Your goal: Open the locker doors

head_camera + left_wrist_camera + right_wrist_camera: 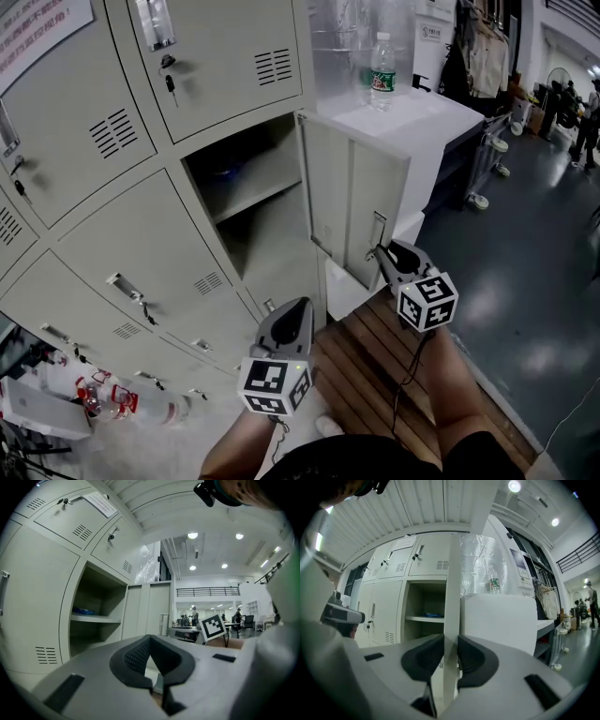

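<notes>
Right gripper (pixel 450 654): clamped on the free edge of the pale grey sheet-metal locker door (pixel 349 197), judged light, stiff, slippery. Left gripper (pixel 150 656): closed, empty, left of that door.

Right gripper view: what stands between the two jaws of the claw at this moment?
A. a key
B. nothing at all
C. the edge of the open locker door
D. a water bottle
C: the right claw has its pads pressed on both faces of the open locker door, which is seen edge-on.
</notes>
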Tool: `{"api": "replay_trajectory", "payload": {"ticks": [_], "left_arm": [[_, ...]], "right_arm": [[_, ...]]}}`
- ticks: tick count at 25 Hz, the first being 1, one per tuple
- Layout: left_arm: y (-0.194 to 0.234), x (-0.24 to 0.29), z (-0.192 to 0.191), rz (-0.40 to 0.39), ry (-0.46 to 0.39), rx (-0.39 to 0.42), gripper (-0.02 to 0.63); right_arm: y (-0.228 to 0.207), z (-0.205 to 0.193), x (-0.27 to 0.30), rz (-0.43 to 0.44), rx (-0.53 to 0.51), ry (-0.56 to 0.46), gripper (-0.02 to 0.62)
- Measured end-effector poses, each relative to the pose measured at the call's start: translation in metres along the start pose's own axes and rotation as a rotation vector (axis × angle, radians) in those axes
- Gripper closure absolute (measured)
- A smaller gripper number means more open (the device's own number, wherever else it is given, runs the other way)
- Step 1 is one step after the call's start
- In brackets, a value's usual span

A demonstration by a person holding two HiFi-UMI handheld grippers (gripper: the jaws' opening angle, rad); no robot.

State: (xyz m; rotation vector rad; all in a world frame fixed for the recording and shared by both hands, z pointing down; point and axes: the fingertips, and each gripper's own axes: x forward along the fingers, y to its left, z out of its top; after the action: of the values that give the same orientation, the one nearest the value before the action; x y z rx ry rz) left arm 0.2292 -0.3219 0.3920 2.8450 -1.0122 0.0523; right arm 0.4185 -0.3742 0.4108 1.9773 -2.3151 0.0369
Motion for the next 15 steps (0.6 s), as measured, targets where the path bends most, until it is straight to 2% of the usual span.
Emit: {"api": "replay_trajectory", "payload": {"ticks": [3,4,6,8,10,12,15], "left_arm": [[-0.001,-0.001,-0.002,0.012,-0.004,-0.002,0.606],[0.0,-0.003,-0.002,0.016,-0.004,-0.003,0.606],[0.002,-0.011,-0.003,0.03,-0.004,-0.007,0.606],[0.008,-0.021,-0.002,0.046,-0.001,-0.012,0.606],[0.016,-0.036,-0.001,0.065,0.0,-0.013,0.606],[0.027,-0.052,0.0,0.093,-0.007,-0.018,0.604],[0.041,-0.079,0.005,0.138,-0.025,-0.027,0.606]], "right_arm": [[0.003,0.0,-0.004,0.011,-0.026,-0.005,0.494],[0.004,0.0,-0.007,0.005,-0.038,-0.004,0.465],[0.004,0.003,-0.016,-0.034,-0.056,-0.011,0.456],[0.004,0.01,-0.028,-0.099,-0.061,-0.033,0.479],[0.011,0.018,-0.038,-0.144,-0.054,-0.058,0.536],[0.03,0.026,-0.042,-0.127,-0.035,-0.069,0.592],[0.071,0.037,-0.041,-0.047,-0.02,-0.071,0.594]]}}
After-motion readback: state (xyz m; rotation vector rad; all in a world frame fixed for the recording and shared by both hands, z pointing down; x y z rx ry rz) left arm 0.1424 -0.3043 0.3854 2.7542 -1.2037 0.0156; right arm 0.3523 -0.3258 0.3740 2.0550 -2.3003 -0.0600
